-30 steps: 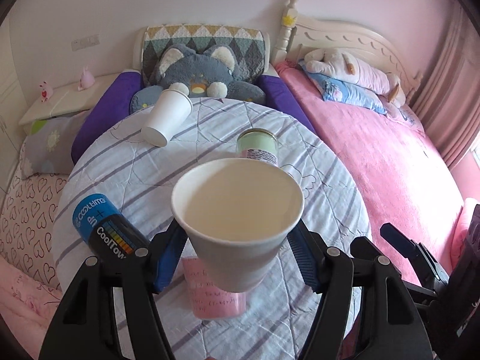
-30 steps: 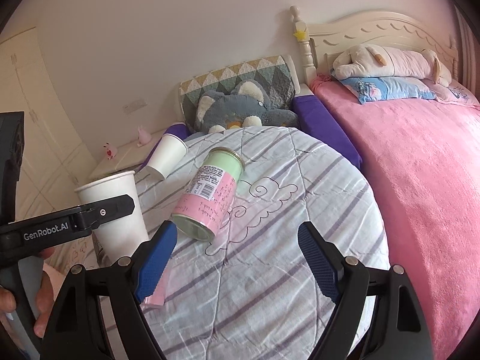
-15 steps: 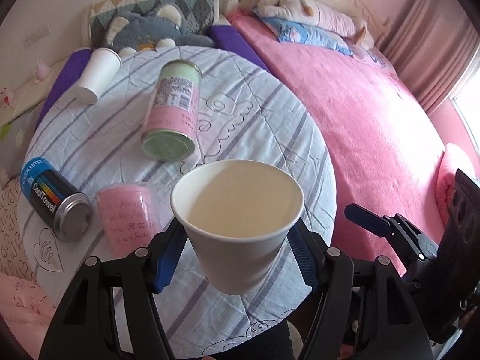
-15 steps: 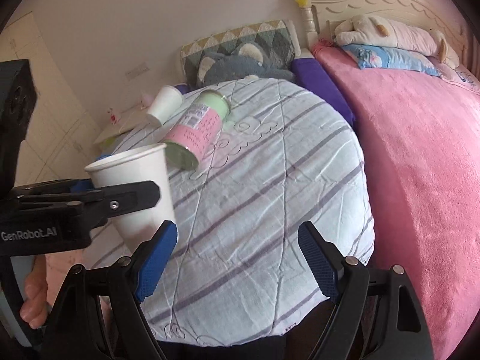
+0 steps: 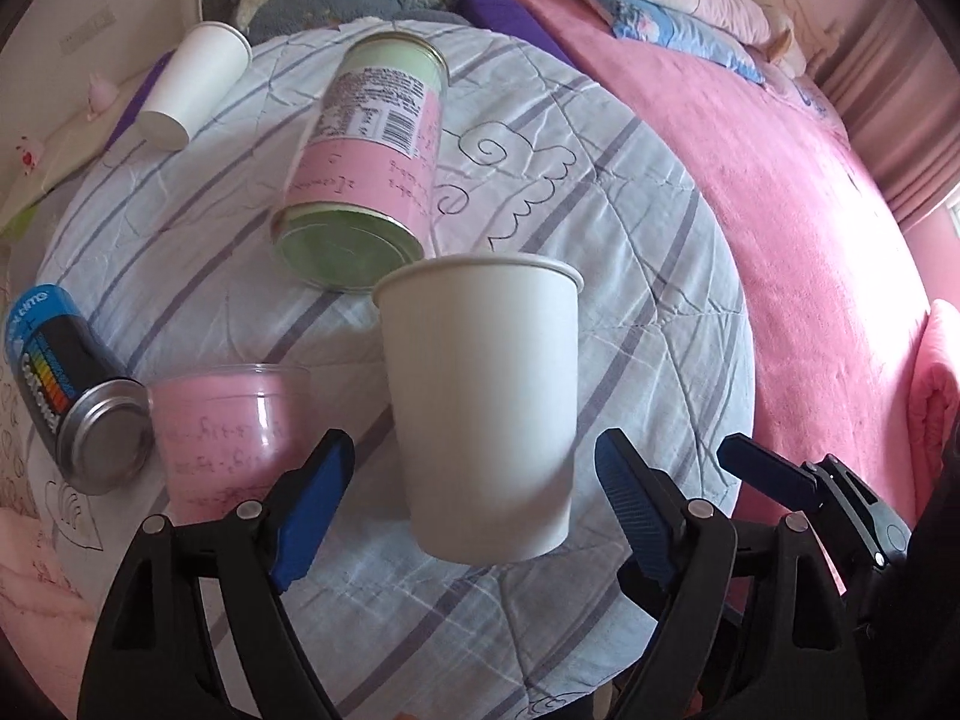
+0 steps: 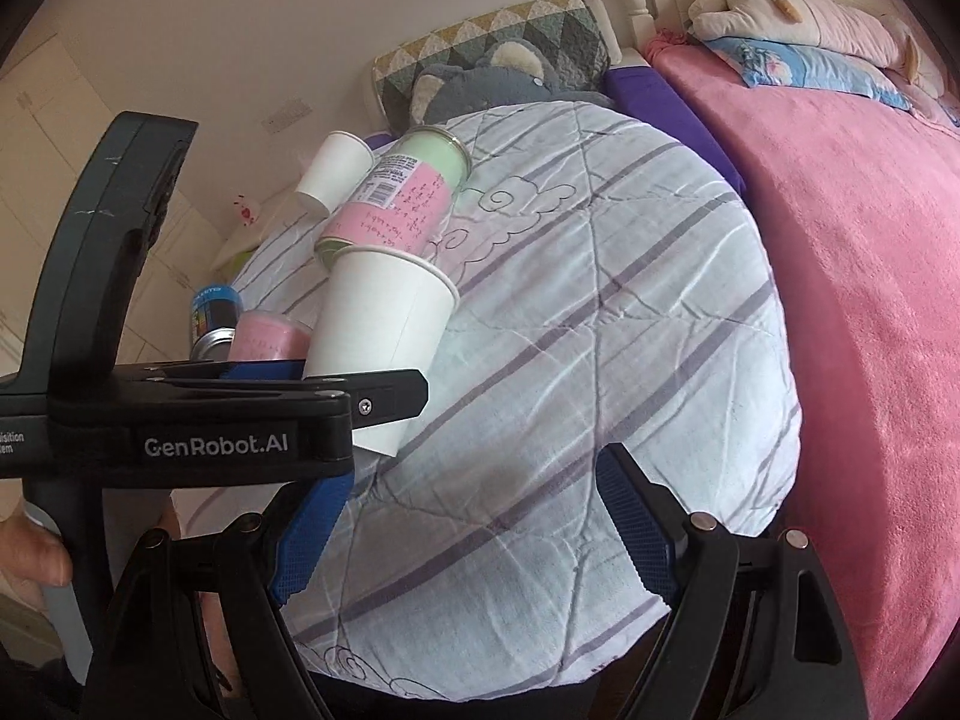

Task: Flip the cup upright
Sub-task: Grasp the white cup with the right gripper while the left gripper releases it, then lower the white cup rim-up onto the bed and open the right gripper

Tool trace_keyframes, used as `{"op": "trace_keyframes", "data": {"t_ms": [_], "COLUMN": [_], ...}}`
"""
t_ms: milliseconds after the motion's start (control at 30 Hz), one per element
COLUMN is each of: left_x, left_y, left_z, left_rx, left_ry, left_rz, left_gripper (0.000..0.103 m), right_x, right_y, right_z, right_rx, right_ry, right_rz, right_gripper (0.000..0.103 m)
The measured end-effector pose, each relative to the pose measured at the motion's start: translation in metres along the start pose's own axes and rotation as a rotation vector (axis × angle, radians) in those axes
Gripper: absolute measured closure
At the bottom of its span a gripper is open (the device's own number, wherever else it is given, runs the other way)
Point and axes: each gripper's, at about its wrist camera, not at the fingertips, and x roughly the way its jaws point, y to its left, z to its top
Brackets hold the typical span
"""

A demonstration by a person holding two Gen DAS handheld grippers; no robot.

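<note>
White paper cup rim-up between spread left gripper fingers, contact unclear, right gripper apart, empty

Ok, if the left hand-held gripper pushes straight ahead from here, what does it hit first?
The white cup: it stands mouth-up right between the left hand-held gripper's open blue pads. Beyond it lies the green-and-pink can on its side. How much gap remains to the cup is hard to judge.

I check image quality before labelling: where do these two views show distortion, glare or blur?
Left wrist view: fisheye bends the round striped table; the white paper cup stays sharp. Right wrist view: dark corners, and the pink bed looks slightly washed out.
</note>
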Motion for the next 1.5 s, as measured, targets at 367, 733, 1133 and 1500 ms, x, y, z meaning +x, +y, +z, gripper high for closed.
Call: {"op": "trace_keyframes", "data": {"t_ms": [367, 733, 1133, 1500], "left_x": [-0.066, -0.069, -0.040, -0.037], "left_y": [0.054, 0.092, 0.056, 0.025], "left_z": [-0.023, -0.021, -0.029, -0.035], "left_rx": [-0.087, -0.127, -0.002, 0.047], "left_ry": [-0.206, -0.247, -0.142, -0.150], "left_rz": [0.061, 0.091, 0.018, -0.015], "left_gripper": [0.010, 0.008, 0.008, 0.008], "right_x": [0.020, 0.058, 0.074, 0.034], "right_y": [0.017, 0.021, 0.023, 0.030], "right_z": [0.023, 0.056, 0.063, 0.060], "right_rx": [0.019, 0.124, 0.117, 0.011], "right_ry": [0.028, 0.062, 0.061, -0.155], "right_rz": [0.055, 0.128, 0.187, 0.177], "right_gripper": [0.019, 0.019, 0.037, 0.036]}}
